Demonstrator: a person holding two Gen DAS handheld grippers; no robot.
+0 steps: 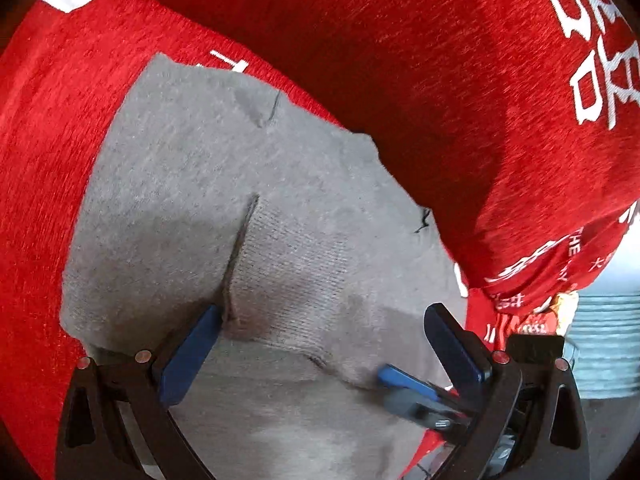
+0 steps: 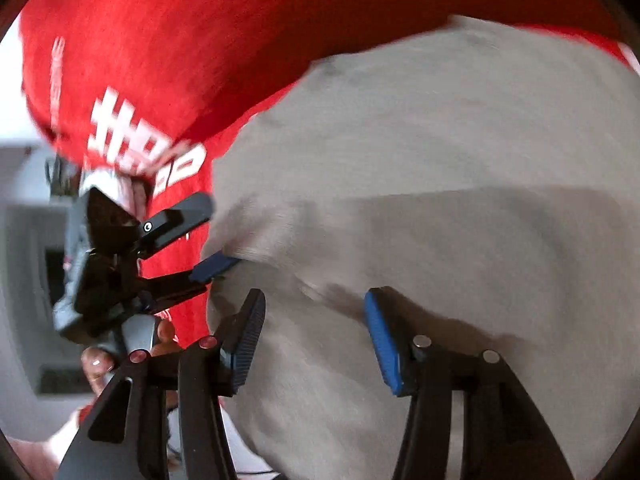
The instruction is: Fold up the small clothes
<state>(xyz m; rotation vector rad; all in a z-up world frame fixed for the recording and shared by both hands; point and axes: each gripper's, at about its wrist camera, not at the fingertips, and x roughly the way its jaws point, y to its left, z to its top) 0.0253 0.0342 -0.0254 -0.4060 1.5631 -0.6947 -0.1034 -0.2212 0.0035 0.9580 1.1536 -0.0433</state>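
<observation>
Left wrist view: the left gripper (image 1: 320,332) stands released, jaws spread wide, blue pads on black fingers, hovering over a grey cloth (image 1: 224,216). The cloth is a soft knit with a fine ribbed patch near its middle and a dark stitched seam running up from the left pad; a loose dark thread shows at its right edge. It lies on a red sheet (image 1: 44,168), heathered weave, printed with white characters too cropped to read. A second fold of the same red fabric hangs at upper right with large white Chinese characters, not legible, and small print where "THE" can be made out. The right gripper (image 1: 404,384) enters low right, its blue tip touching the cloth's lower edge; whether it pinches is unclear here. Right wrist view, blurred by motion: the right gripper (image 2: 316,336) is released, jaws apart, with the grey cloth (image 2: 440,160) filling the space between and beyond them. The left gripper (image 2: 208,236) sits at left, jaws apart, lower blue pad at the cloth's left edge. Red sheet (image 2: 160,52) behind, white blocky characters smeared, unreadable. No containers in sight.
</observation>
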